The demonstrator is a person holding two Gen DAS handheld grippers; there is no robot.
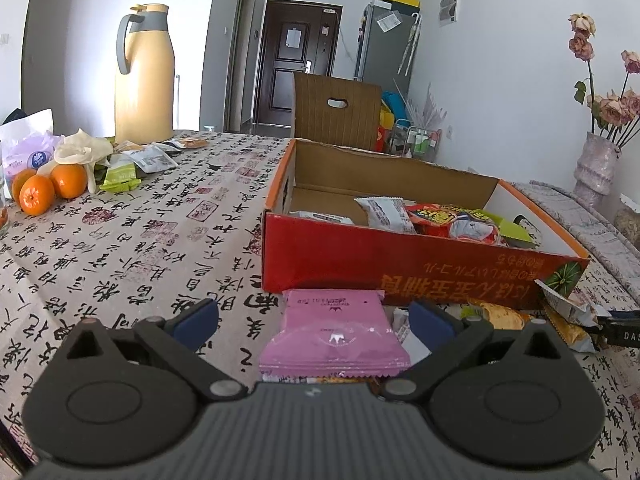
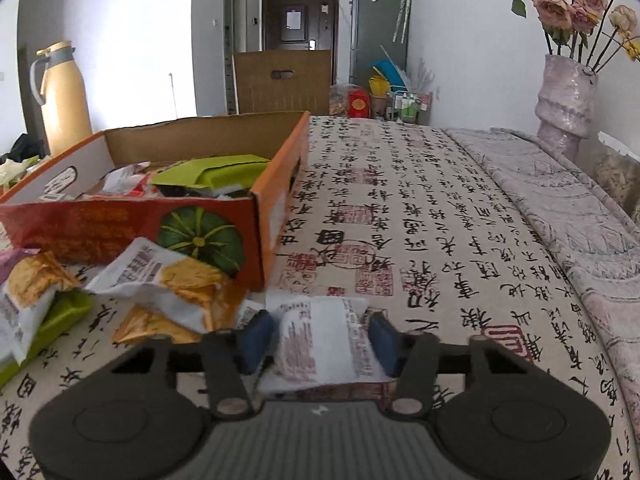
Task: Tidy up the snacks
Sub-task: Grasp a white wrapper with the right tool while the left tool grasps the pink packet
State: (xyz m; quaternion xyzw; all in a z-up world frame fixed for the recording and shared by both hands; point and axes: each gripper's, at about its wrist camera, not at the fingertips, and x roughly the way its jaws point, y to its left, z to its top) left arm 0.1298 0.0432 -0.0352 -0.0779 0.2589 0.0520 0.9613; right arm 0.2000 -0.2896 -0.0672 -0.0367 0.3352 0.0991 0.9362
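White snack packet (image 2: 320, 344), just beside the cardboard box's (image 2: 256, 232) near corner, is clamped across its width by the right gripper (image 2: 318, 342); left gripper (image 1: 314, 324) gapes around a pink packet (image 1: 334, 332).

We see the left gripper (image 1: 314, 318) as a dark grey body with a ribbed central plate flanked by two round discs. Black linkage arms with triangular cut-outs pivot on silvery pins and end in dark blue pads (image 1: 200, 316). We note the same build on the right gripper (image 2: 318, 340): ribbed grey plate bearing a small pale mark, twin discs, black arms, silvery pivots, blue pads (image 2: 256, 338).
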